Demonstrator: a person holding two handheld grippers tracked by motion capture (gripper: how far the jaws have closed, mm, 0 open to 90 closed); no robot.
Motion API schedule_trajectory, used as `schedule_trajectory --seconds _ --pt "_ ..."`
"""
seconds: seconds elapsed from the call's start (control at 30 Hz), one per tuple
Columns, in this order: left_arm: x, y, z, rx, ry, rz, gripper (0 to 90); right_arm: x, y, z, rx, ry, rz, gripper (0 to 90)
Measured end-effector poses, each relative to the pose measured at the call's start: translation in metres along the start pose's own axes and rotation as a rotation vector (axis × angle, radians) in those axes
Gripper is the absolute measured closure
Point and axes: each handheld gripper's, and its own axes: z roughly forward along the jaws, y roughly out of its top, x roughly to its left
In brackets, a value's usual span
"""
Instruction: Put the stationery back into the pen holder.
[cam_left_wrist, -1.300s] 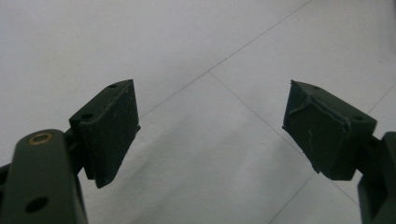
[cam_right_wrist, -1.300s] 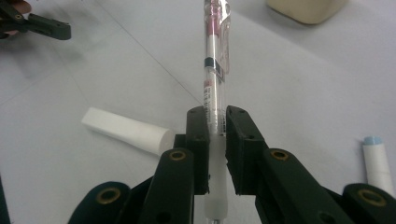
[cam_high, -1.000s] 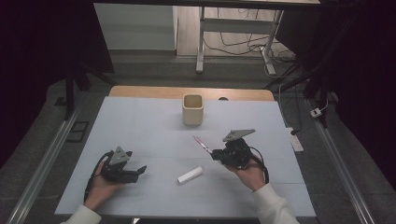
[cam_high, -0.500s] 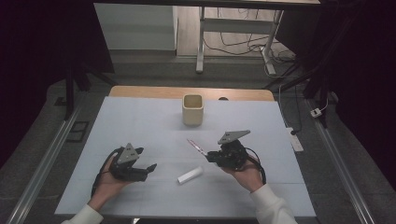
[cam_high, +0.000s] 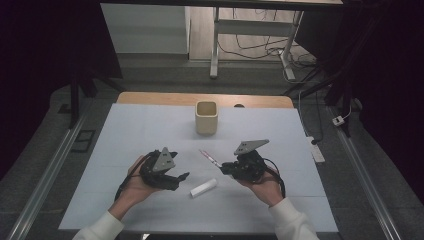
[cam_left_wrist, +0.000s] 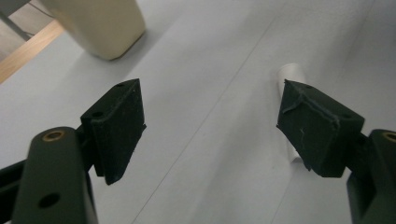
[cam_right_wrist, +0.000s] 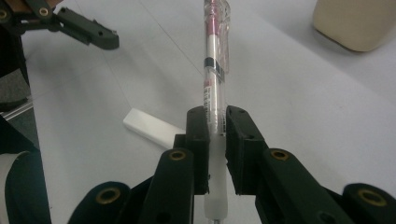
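The left gripper had been brought closer to the one white cap, fingers apart and just closing a little with nothing between; one pen was clamped by the right gripper; one cup stood on the tabletop.

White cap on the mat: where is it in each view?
High view: white cap lies low centre, between the grippers.
Left gripper view: right side, behind the right-hand jaw.
Right gripper view: left of centre.
Shared landmark: beige cup.

A pale blue-white sheet covers the wooden desk, whose bare edge shows at the top. Grey carpeted floor surrounds it. A white metal table frame and loose black cables stand upper centre; both sides lie dark.
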Motion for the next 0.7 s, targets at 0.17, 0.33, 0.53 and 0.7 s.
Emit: schedule_trajectory --seconds 0.17,0.33,0.53,0.7 --pt "-0.005 0.007 0.008 0.017 -0.015 0.024 21.6 0.000 0.000 0.002 0.008 0.004 0.003 79.6" --pt "-0.005 0.008 0.012 0.024 -0.015 0.026 21.1 0.000 -0.001 0.004 0.018 0.008 0.003 79.6" --pt "-0.008 0.010 0.014 0.025 -0.015 0.040 20.9 0.001 -0.003 0.012 0.042 0.019 -0.006 79.6" --pt "-0.012 0.013 0.017 0.028 -0.020 0.068 21.0 0.003 -0.003 0.017 0.056 0.026 -0.009 79.5"
